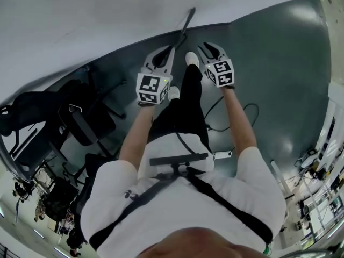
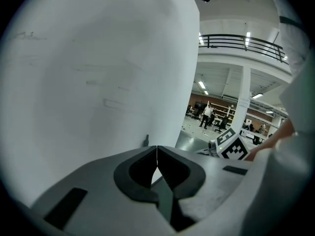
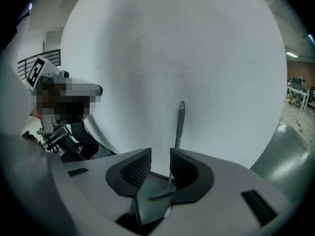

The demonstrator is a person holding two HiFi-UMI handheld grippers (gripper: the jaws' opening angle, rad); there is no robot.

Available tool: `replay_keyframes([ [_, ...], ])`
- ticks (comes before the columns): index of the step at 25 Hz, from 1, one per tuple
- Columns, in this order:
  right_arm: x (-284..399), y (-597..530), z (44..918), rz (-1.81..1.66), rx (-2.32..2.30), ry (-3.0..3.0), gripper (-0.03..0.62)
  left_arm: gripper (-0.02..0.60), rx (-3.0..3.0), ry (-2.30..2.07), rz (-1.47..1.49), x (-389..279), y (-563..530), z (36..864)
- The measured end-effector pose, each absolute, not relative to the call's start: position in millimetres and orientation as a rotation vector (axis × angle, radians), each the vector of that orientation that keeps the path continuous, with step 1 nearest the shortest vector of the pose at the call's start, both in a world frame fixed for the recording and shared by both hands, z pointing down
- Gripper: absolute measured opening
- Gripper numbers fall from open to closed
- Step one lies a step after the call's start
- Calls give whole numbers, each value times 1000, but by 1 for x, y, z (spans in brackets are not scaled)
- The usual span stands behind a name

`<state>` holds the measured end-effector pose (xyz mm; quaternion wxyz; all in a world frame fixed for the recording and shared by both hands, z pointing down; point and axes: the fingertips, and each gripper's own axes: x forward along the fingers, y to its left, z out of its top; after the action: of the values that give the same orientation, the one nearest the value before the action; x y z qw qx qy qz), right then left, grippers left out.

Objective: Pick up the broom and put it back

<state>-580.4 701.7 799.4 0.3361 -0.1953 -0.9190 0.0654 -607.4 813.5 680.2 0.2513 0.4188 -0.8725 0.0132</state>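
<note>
The broom (image 1: 186, 23) leans against the white wall, its thin dark handle slanting up to the right. In the right gripper view the handle (image 3: 180, 119) stands upright beyond the jaws, and its lower part drops behind the right pad. My right gripper (image 3: 161, 165) is open by a narrow gap, with nothing between the pads; in the head view this gripper (image 1: 208, 49) hangs just right of the broom. My left gripper (image 2: 157, 156) is shut on nothing, tips touching. From above, the left gripper (image 1: 160, 55) sits at the broom's lower end. The broom's head is hidden.
The white wall (image 1: 107, 15) curves across the top, above a dark glossy floor (image 1: 279, 63). Black office chairs (image 1: 80, 117) stand at the left. A cable (image 1: 239, 112) loops on the floor by the person's legs. Shelving and desks (image 1: 322, 160) line the right edge.
</note>
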Motion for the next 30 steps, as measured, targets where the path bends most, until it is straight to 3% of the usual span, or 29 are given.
replay_keyframes([
  [8, -638, 708, 847, 229, -495, -2376, 121, 12, 1169, -2331, 43, -615, 783, 717],
  [12, -672, 714, 871, 315, -469, -2364, 169, 12, 1163, -2310, 30, -617, 776, 734],
  [26, -728, 707, 895, 302, -323, -2393, 165, 12, 1096, -2342, -43, -637, 784, 742],
  [28, -727, 706, 892, 285, -317, -2391, 103, 12, 1091, -2337, -39, -635, 788, 743],
  [30, -721, 708, 887, 287, -328, -2389, 101, 12, 1080, -2333, -40, -633, 794, 742],
])
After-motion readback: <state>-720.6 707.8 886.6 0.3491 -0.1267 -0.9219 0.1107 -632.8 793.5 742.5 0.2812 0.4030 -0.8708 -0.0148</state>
